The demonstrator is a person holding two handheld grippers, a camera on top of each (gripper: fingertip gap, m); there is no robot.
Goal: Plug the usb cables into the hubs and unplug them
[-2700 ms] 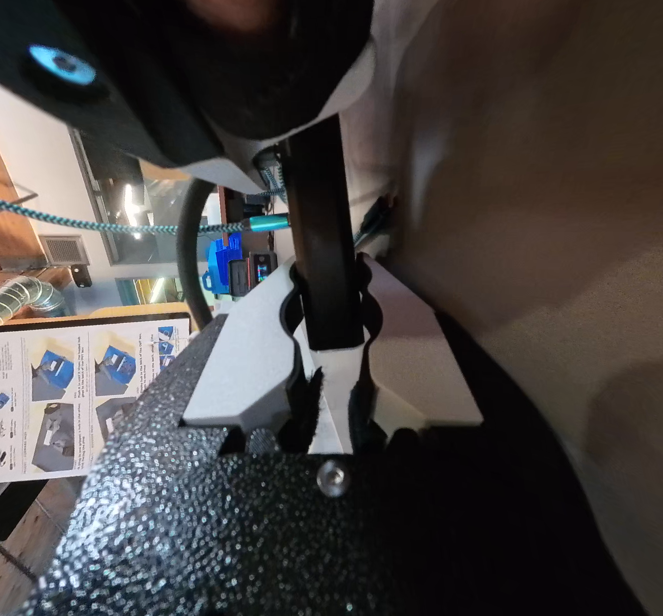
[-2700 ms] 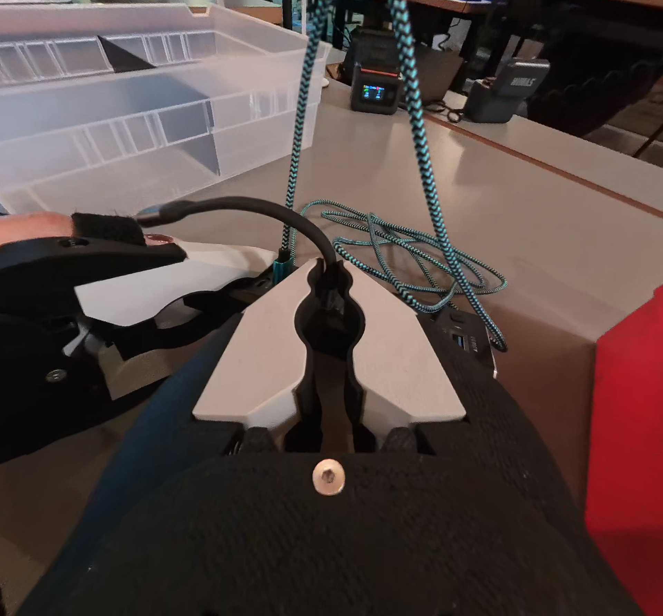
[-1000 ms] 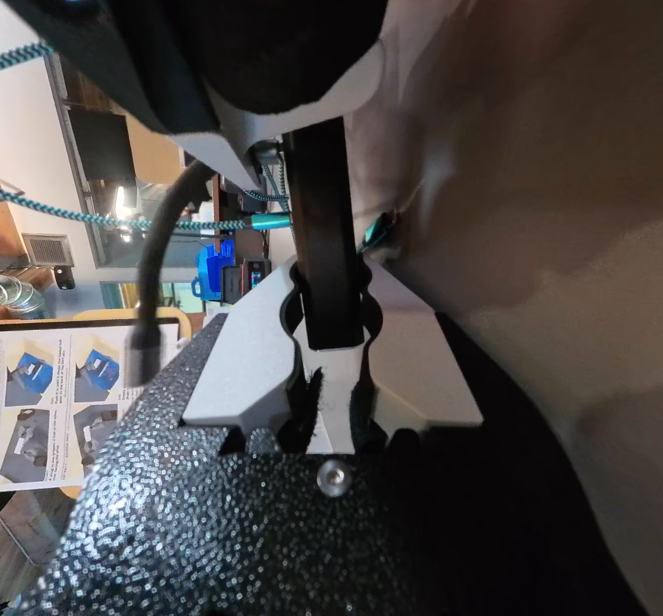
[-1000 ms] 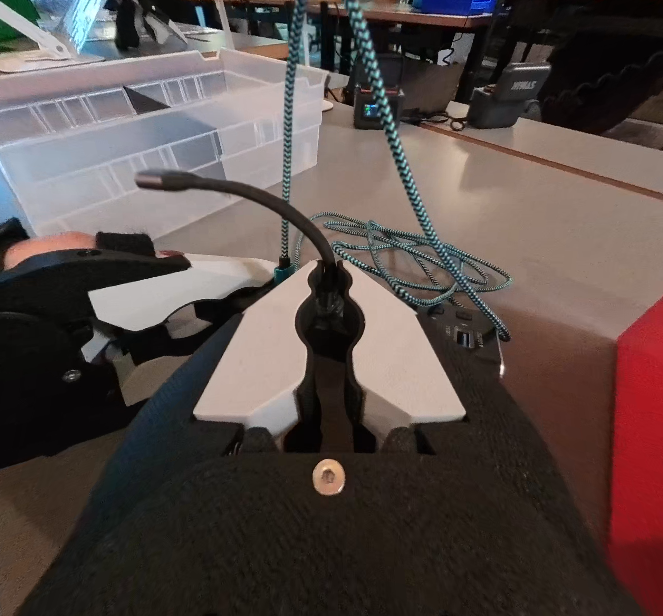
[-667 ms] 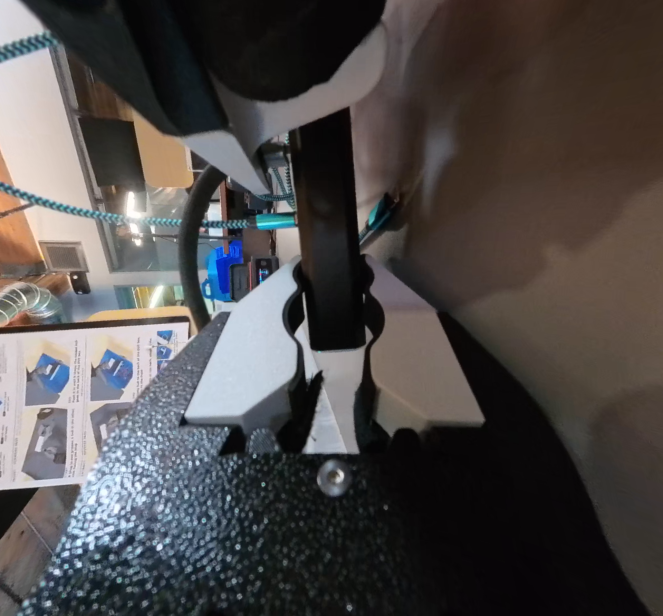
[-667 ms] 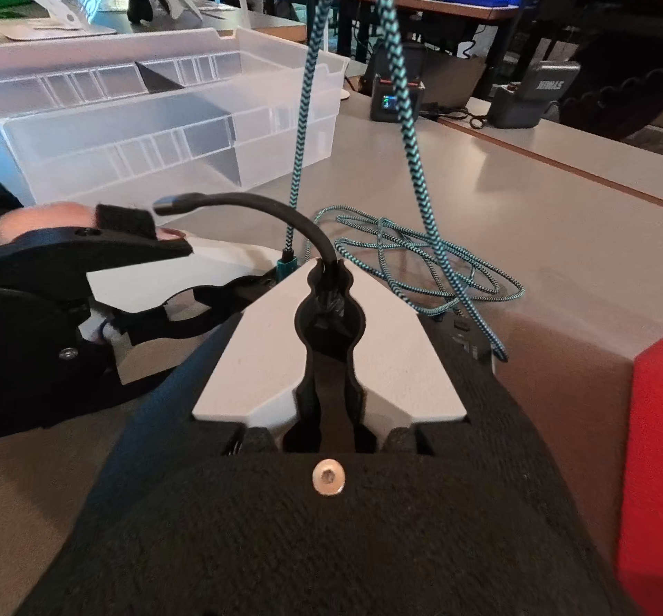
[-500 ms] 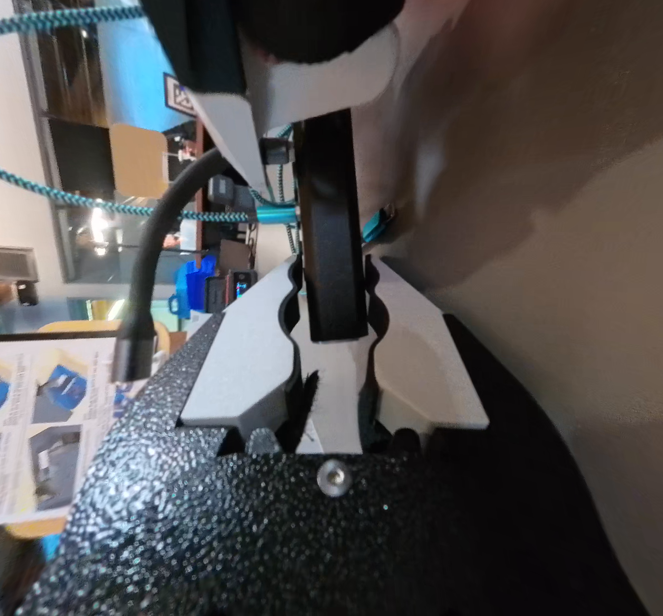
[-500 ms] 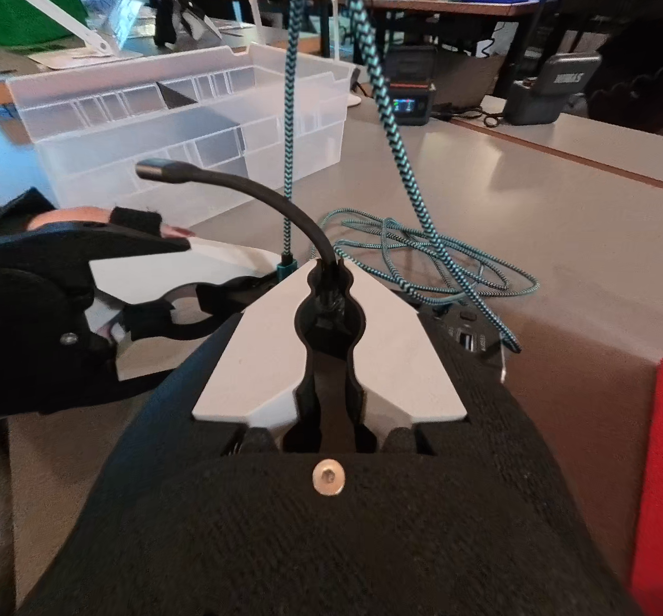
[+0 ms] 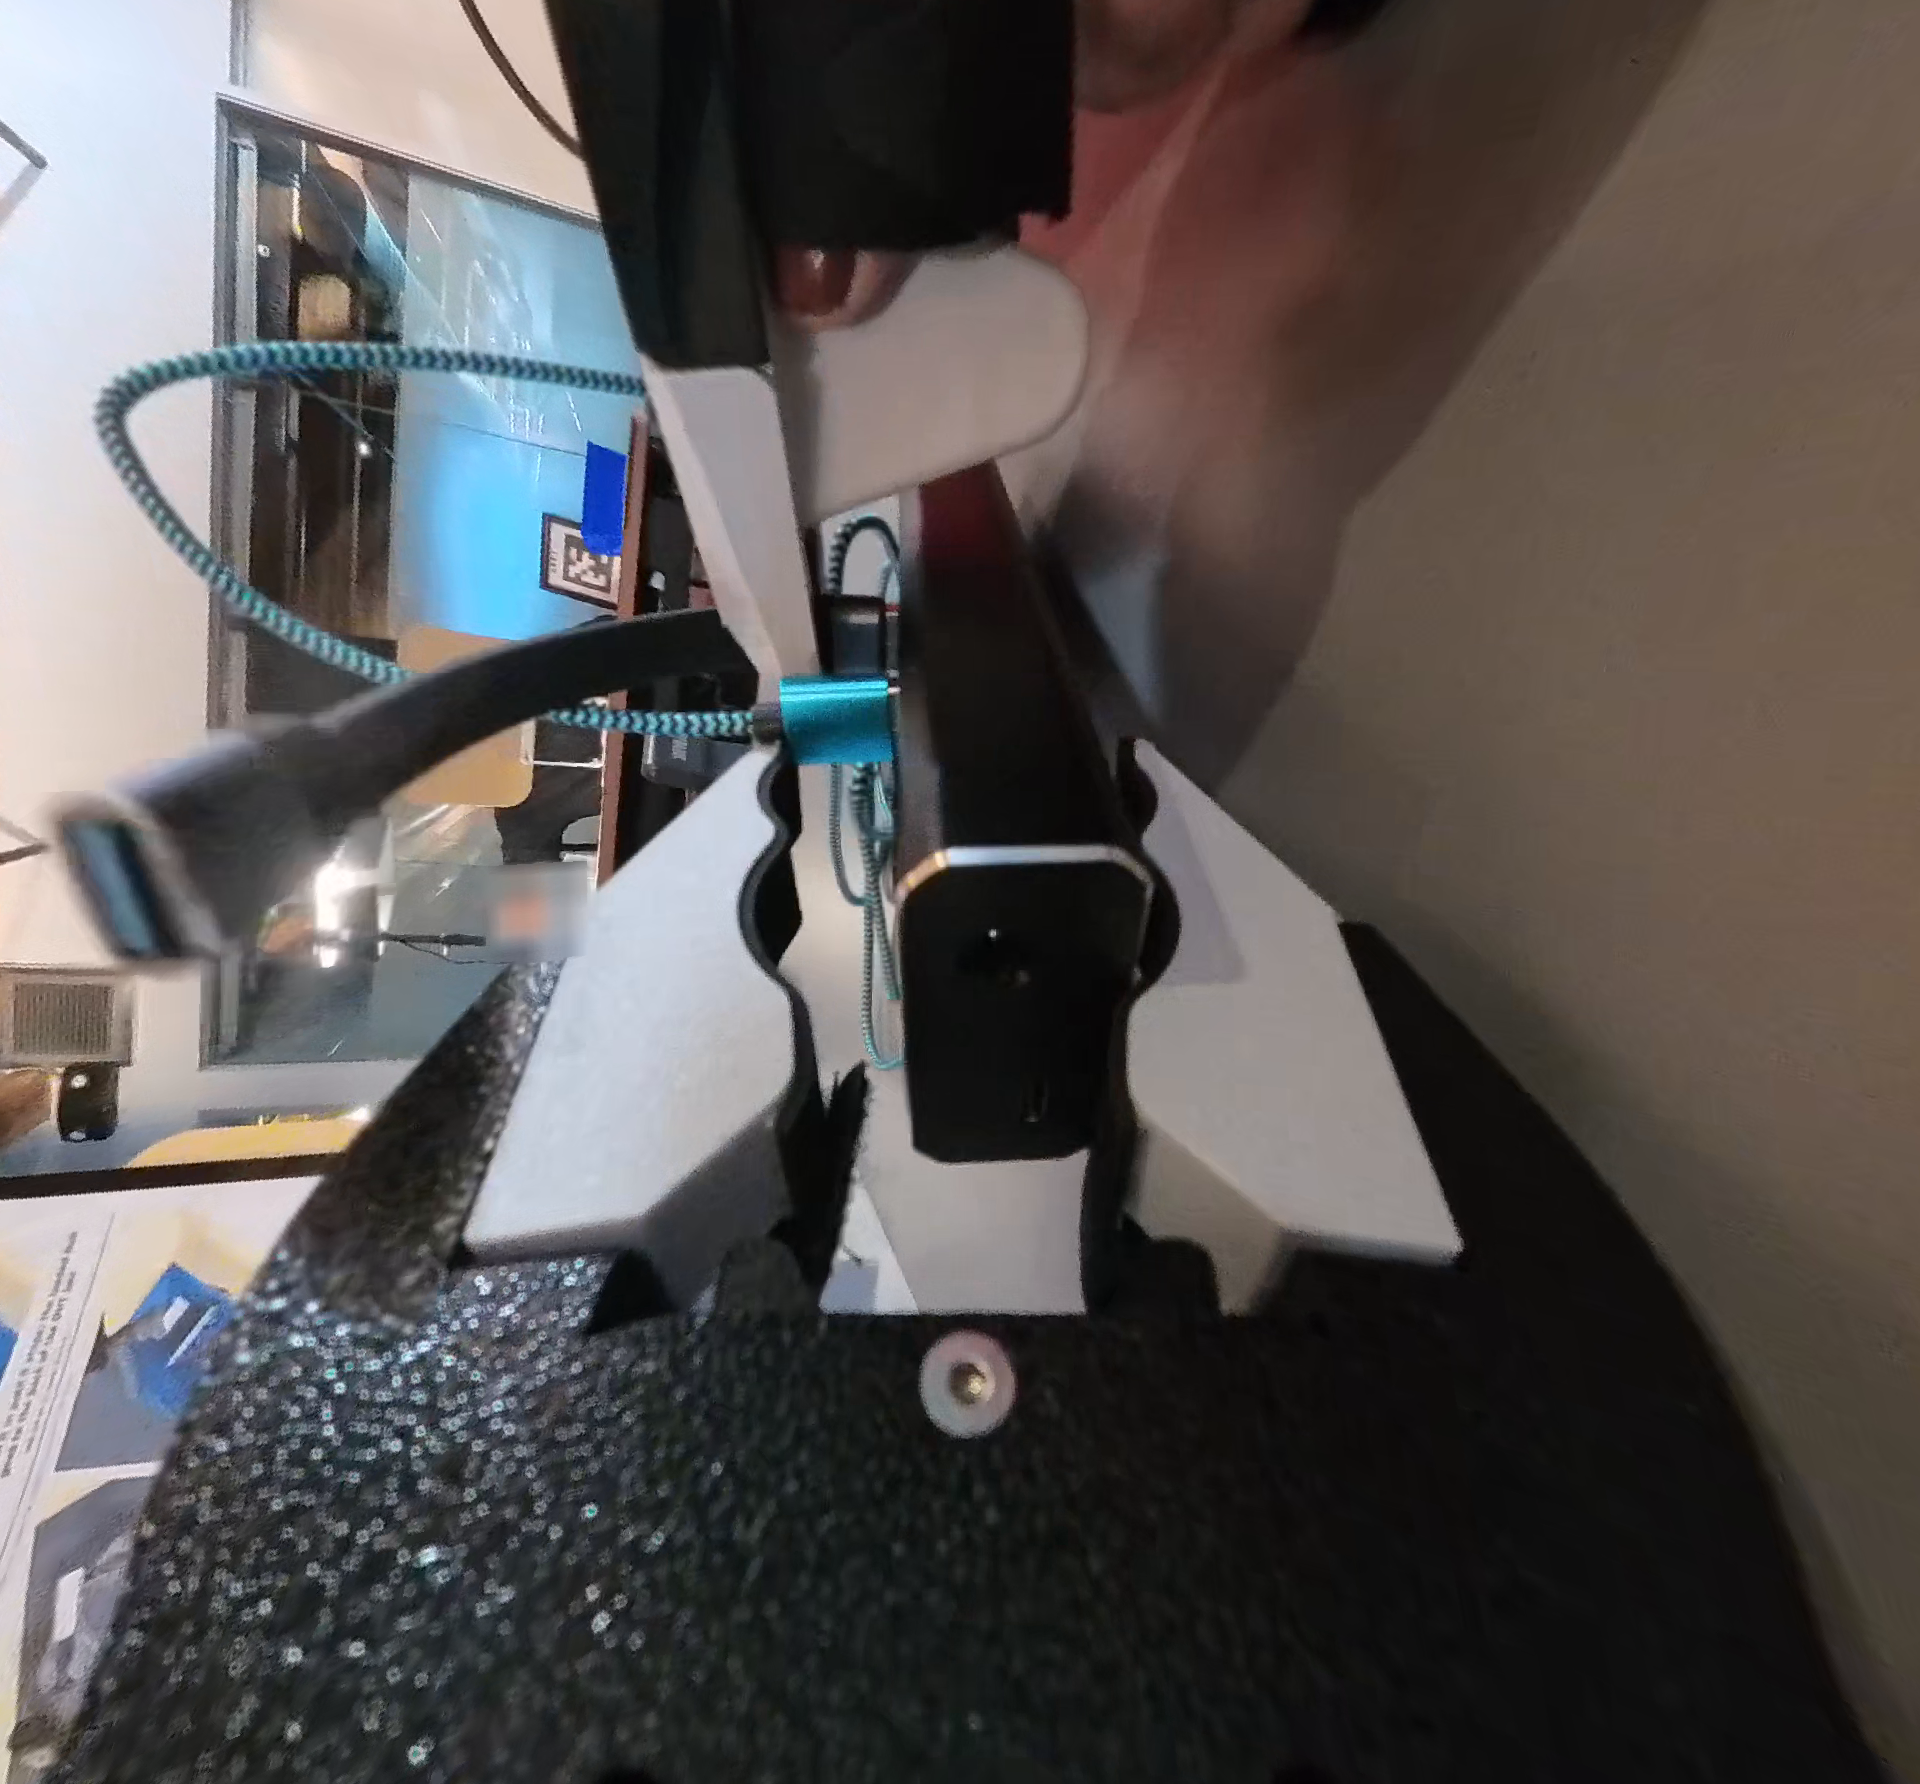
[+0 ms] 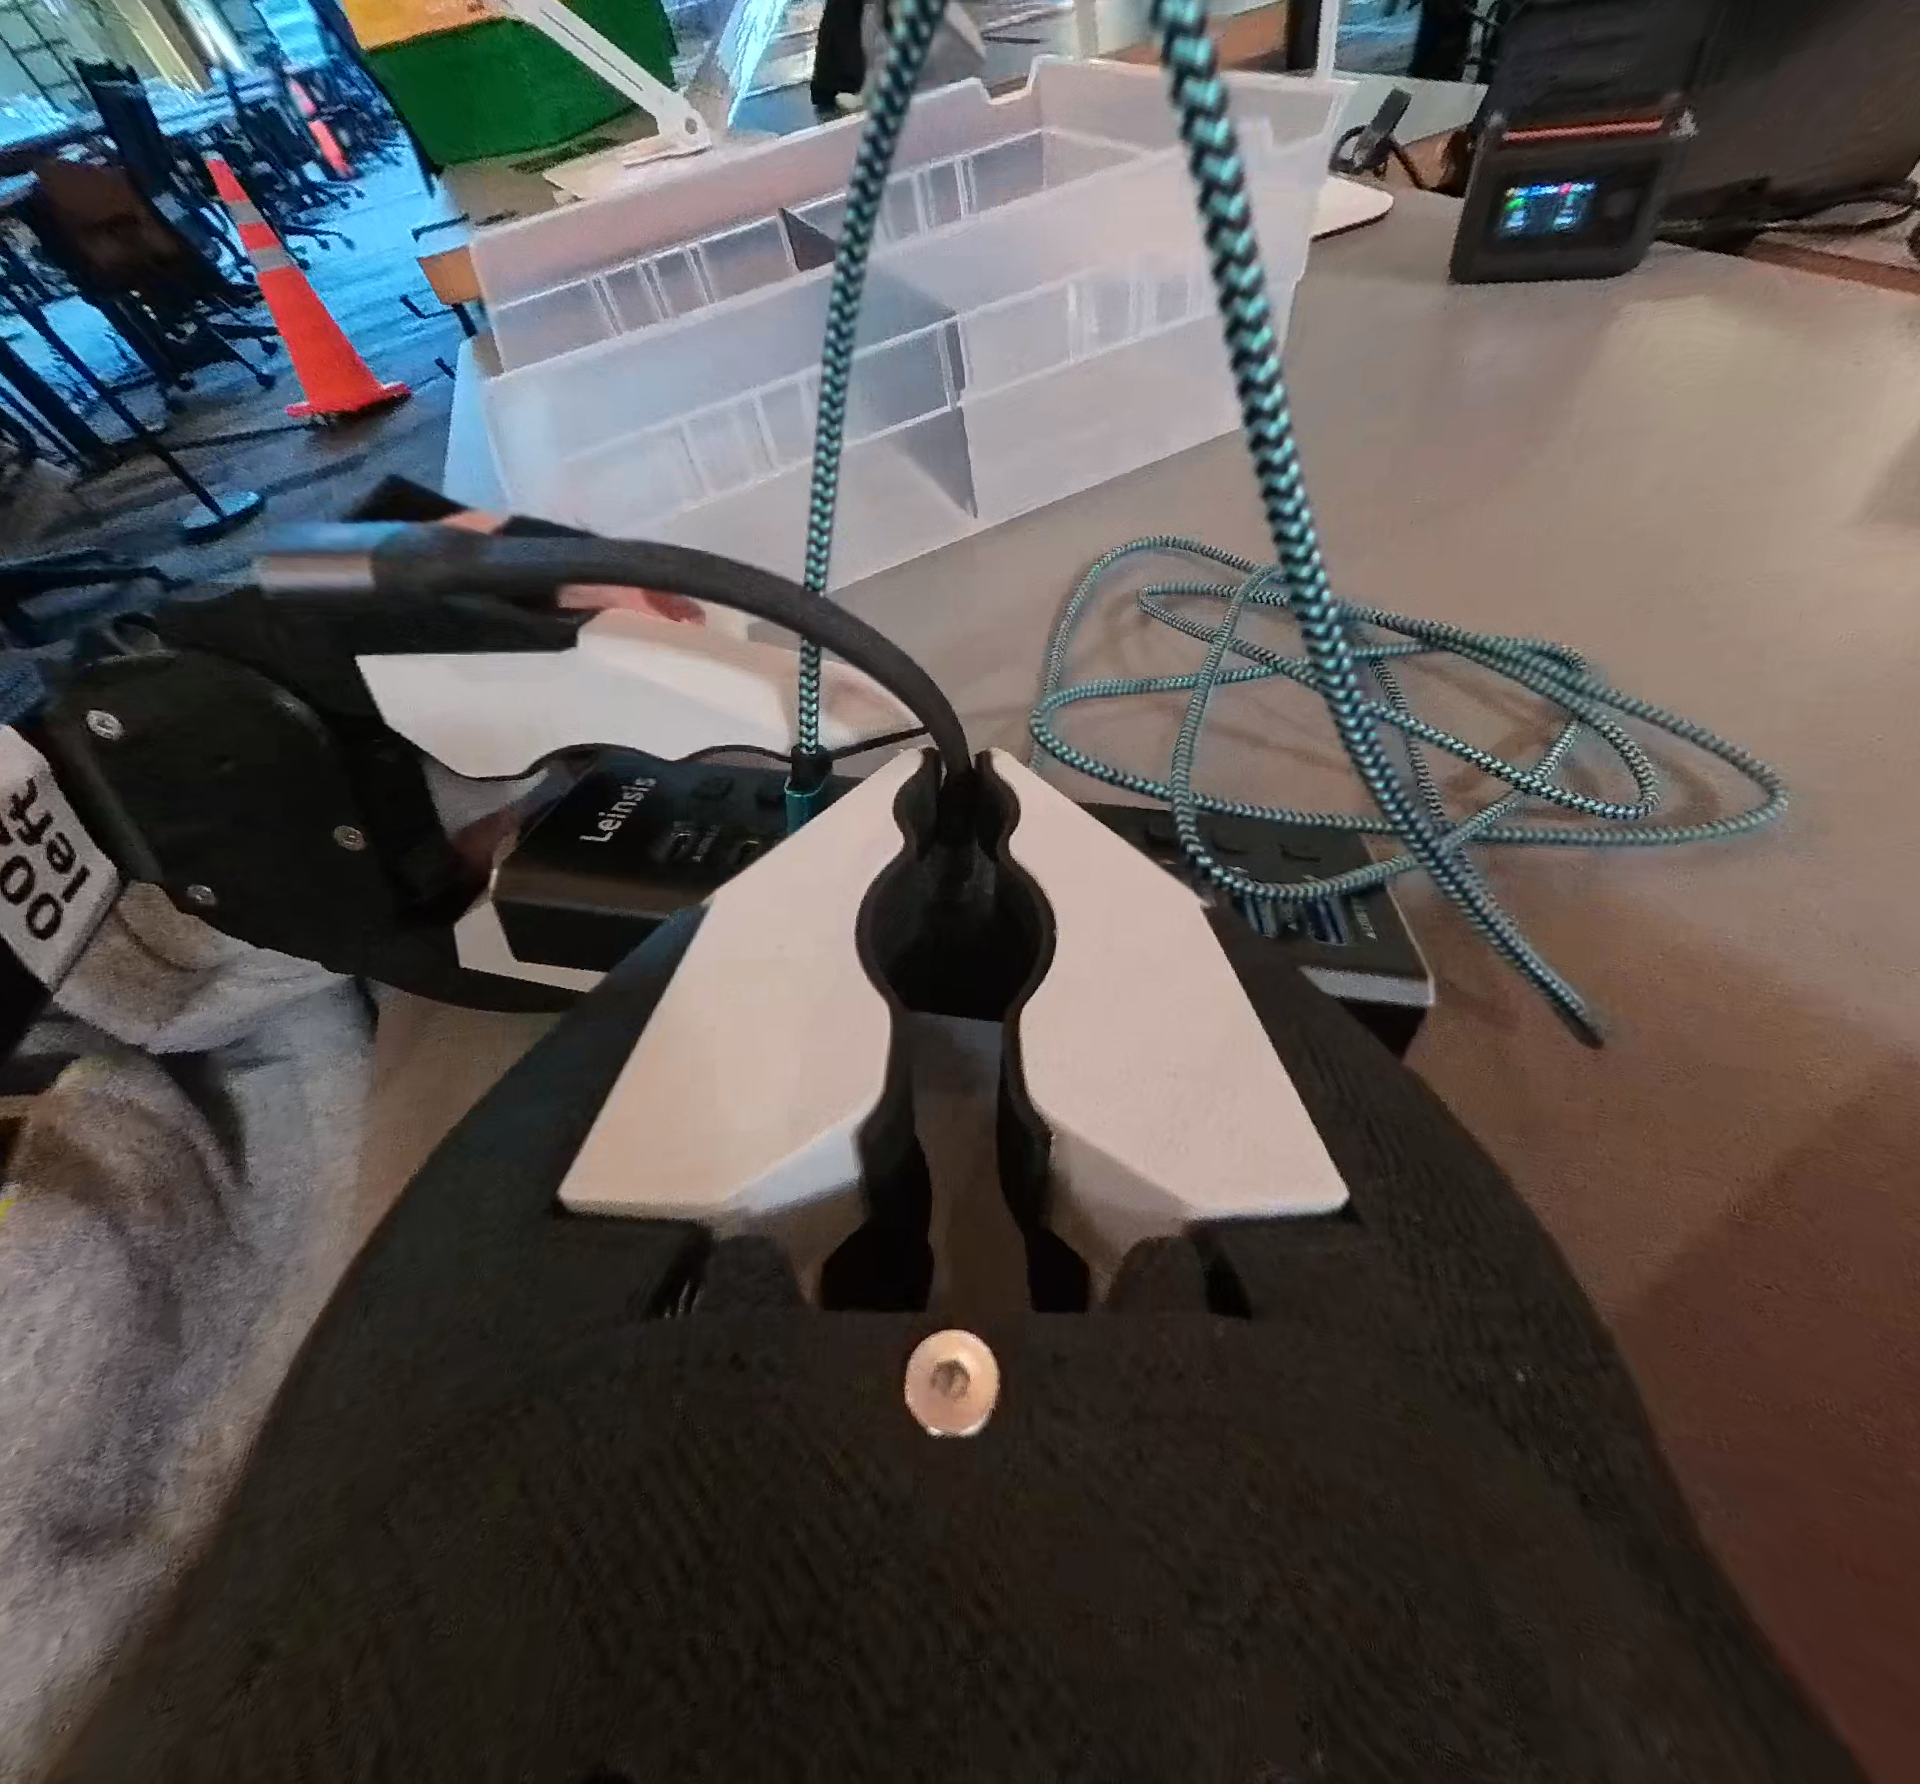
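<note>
A black USB hub [image 9: 1023,996] lies on the table between my left gripper's [image 9: 951,768] jaws. The jaws are open: the hub rests against the right finger with a gap at the left finger. A teal braided cable's plug [image 9: 836,721] sits in the hub's side port. In the right wrist view the same hub [image 10: 623,830] and plug [image 10: 805,789] show, with the left gripper's far finger [image 10: 582,706] beside them. My right gripper [image 10: 956,778] is shut on a black cable [image 10: 790,612] just above the hub; its free USB plug [image 10: 312,571] points left. A second hub [image 10: 1351,934] lies on the right.
A clear plastic organiser box [image 10: 883,352] stands behind the hubs. Loose coils of the braided cable [image 10: 1351,695] lie on the beige table [image 10: 1610,508]. A black power unit with a screen [image 10: 1548,207] is at the back right. An orange cone [image 10: 312,321] stands off the table.
My left gripper's jaws have opened off the hub, which they gripped before. The right gripper still holds the black cable, and its free plug has swung lower to the left.
</note>
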